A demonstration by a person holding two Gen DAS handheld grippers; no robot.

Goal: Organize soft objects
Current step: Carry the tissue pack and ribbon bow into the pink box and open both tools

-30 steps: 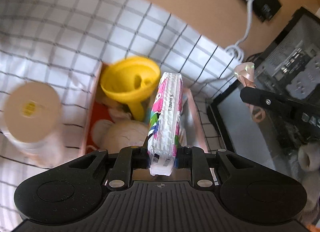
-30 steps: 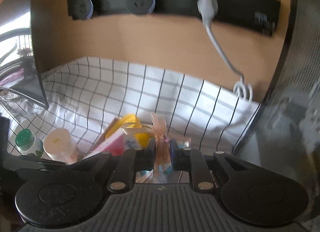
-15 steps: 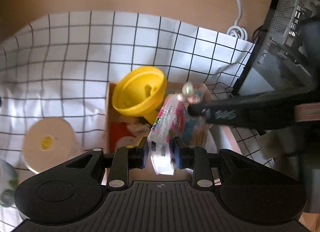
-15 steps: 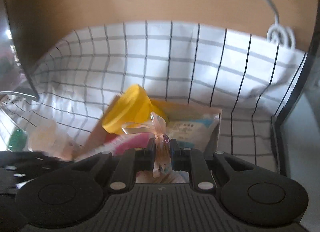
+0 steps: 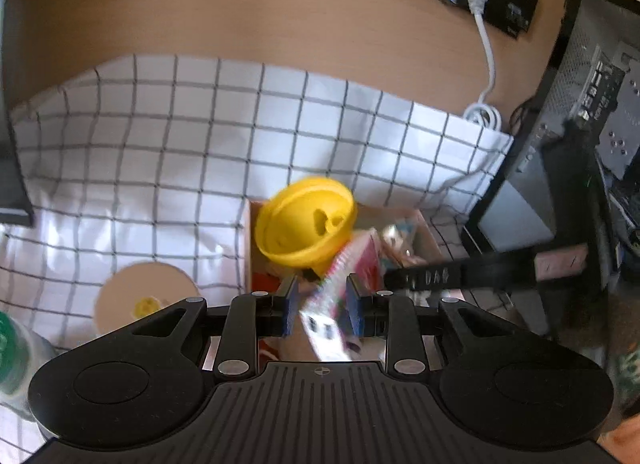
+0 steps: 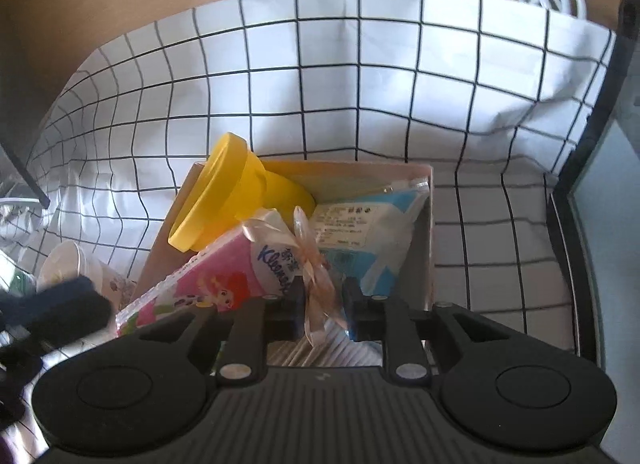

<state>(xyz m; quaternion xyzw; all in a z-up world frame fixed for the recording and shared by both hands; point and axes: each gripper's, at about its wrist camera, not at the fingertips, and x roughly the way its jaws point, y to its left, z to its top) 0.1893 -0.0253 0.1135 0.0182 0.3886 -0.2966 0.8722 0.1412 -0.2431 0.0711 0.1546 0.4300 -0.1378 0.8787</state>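
Pink tissue pack (image 5: 340,296): sitting tilted btwn parted left gripper (image 5: 322,310) jaws, over box (image 6: 424,232).
Right gripper (image 6: 322,306): parted, ribbon (image 6: 316,276) hanging btwn, contact unclear.

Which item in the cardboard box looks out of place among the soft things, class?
The hard yellow plastic funnel lies tipped on its side in the cardboard box, leaning beside the soft pink Kleenex tissue pack.

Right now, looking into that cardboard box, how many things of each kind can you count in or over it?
Tissue packs: 2, a pink Kleenex pack and a blue-and-white pack
Yellow funnel: 1
Peach ribbon bow: 1
Total: 4. Other things lie deeper in the box, but I cannot make them out.
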